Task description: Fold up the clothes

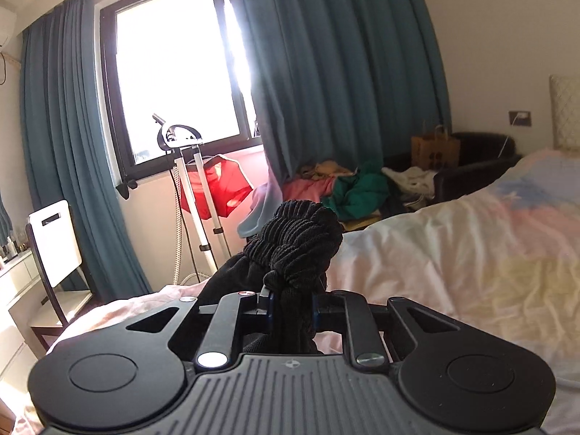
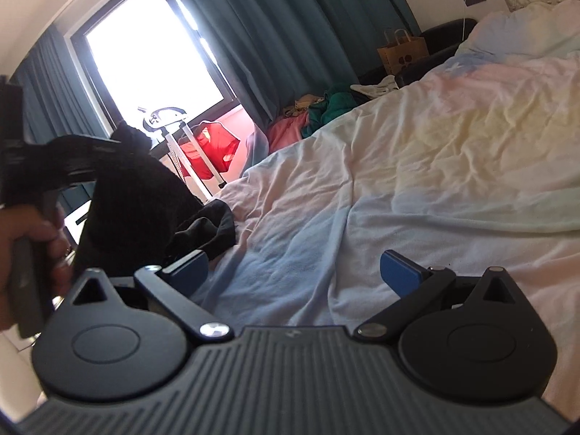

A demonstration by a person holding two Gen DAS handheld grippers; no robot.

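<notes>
Glare from the window (image 1: 174, 72) washes out everything beyond the glass, and the left wrist view shows only the bunched ribbed end of the black garment (image 1: 297, 243); the rest of it drops out of sight behind the claw body. In the right wrist view the left claw (image 2: 72, 159) is a dark, blurred shape at the frame's left edge, and the hand (image 2: 29, 239) gripping its handle is cut off by that edge. What kind of garment it is cannot be told.

Teal curtains (image 1: 344, 72) hang on both sides of the window. A pale, wrinkled bedsheet (image 2: 398, 166) with faint pastel patches covers the bed. Past the bed's far edge lie a heap of pink, green and white clothes (image 1: 348, 188), a brown paper bag (image 1: 435, 146) and a dark armchair (image 1: 478, 159). A garment steamer stand (image 1: 192, 181) with a red garment (image 1: 217, 188) on it stands below the window, and a white chair (image 1: 54, 246) sits at the left wall.

The left claw (image 1: 291, 310) is narrowed onto the black garment, its blue pads pinching the cloth, which is raised above the bed with its lower folds trailing on the sheet near the bed's edge. The right claw (image 2: 301, 272) stands wide, nothing between its blue pads, hovering low over the sheet just beside the garment's trailing folds.
</notes>
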